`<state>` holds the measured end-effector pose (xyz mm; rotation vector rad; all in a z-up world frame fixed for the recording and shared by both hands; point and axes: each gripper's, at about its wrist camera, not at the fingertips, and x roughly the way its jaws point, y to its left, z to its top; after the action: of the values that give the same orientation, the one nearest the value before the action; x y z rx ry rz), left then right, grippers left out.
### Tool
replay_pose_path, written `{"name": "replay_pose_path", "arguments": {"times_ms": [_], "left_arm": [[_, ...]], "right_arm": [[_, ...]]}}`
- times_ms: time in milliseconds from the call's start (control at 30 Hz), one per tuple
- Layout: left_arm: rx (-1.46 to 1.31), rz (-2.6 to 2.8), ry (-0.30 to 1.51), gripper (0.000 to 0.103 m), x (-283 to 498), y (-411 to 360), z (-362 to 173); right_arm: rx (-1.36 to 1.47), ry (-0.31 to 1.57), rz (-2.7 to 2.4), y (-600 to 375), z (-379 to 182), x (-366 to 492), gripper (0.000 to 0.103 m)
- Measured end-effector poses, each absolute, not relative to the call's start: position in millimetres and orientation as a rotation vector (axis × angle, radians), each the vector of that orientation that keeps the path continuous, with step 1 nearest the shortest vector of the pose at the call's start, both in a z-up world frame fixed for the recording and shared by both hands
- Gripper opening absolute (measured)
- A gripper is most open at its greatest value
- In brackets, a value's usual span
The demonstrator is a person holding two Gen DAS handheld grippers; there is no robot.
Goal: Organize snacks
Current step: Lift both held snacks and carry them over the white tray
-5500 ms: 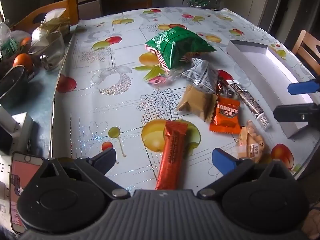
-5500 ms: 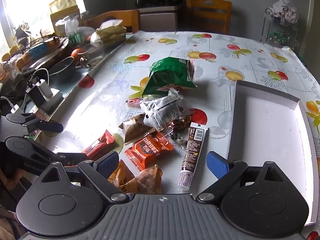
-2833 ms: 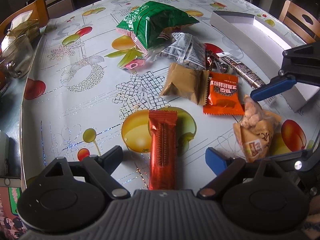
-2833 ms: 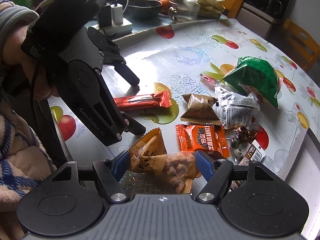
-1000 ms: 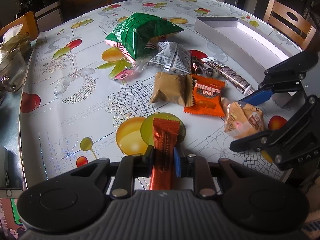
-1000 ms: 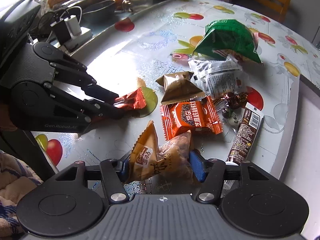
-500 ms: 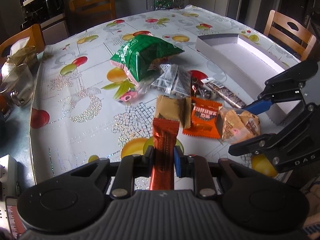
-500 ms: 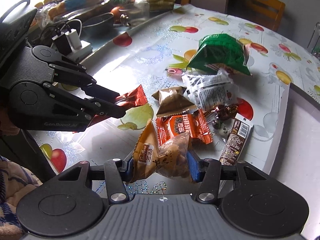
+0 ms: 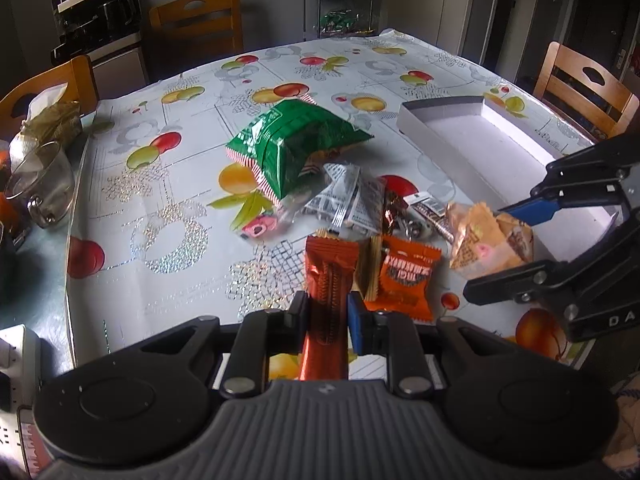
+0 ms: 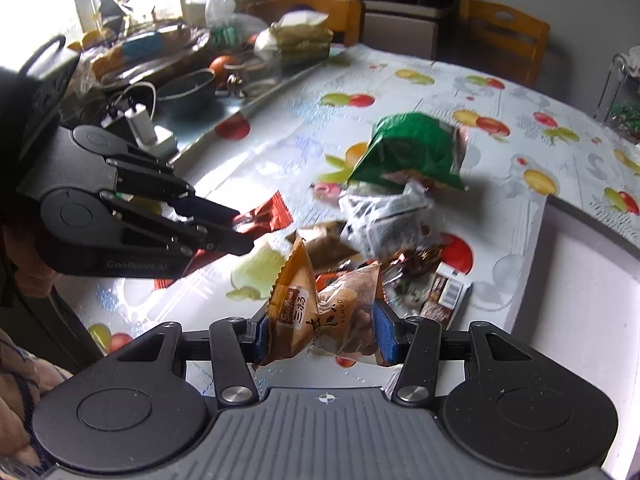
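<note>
Table [image 9: 168,272]: you are leaving most snacks lying mid-table, left of the white tray [image 9: 516,152].
Right gripper [image 10: 322,334]: you are lifting the tan nut bag [image 10: 320,316], jaws pinching it.
Left gripper [image 9: 327,316]: you are raising the red bar [image 9: 328,280], jaws narrow around it. Both items are now off the table, ready for the tray.

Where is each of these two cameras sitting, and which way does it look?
Left wrist view: sits on the left tongs, looking forward and down over the table toward the white box; its own fingers clamp a red bar.
Right wrist view: sits on the right tongs, looking down across the table toward the window; its fingers hold a tan packet, a sleeve bottom left.
Shared: each sees the other tongs, the green bag and the snack pile.
</note>
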<state>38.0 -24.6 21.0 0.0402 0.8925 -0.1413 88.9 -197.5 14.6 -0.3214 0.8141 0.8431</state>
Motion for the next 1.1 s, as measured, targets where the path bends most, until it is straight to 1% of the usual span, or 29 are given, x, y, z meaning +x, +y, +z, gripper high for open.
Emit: {"name": "replay_pose_path", "arguments": {"times_ms": [433, 800, 1100], "left_arm": [[0.046, -0.159, 0.868, 0.018, 58.4, -40.8, 38.7], [0.077, -0.222, 0.839, 0.018, 82.1, -72.2, 54.3], [0.098, -0.266, 0.837, 0.018, 98.5, -97.8, 56.0]], "right_arm": [[-0.265, 0.771, 0.795, -220.1, 35.8, 104.6, 0.050], [-0.232, 0.749, 0.740, -246.8, 46.2, 118.1, 0.050], [-0.218, 0.740, 0.697, -270.3, 48.8, 130.4, 0.050]]}}
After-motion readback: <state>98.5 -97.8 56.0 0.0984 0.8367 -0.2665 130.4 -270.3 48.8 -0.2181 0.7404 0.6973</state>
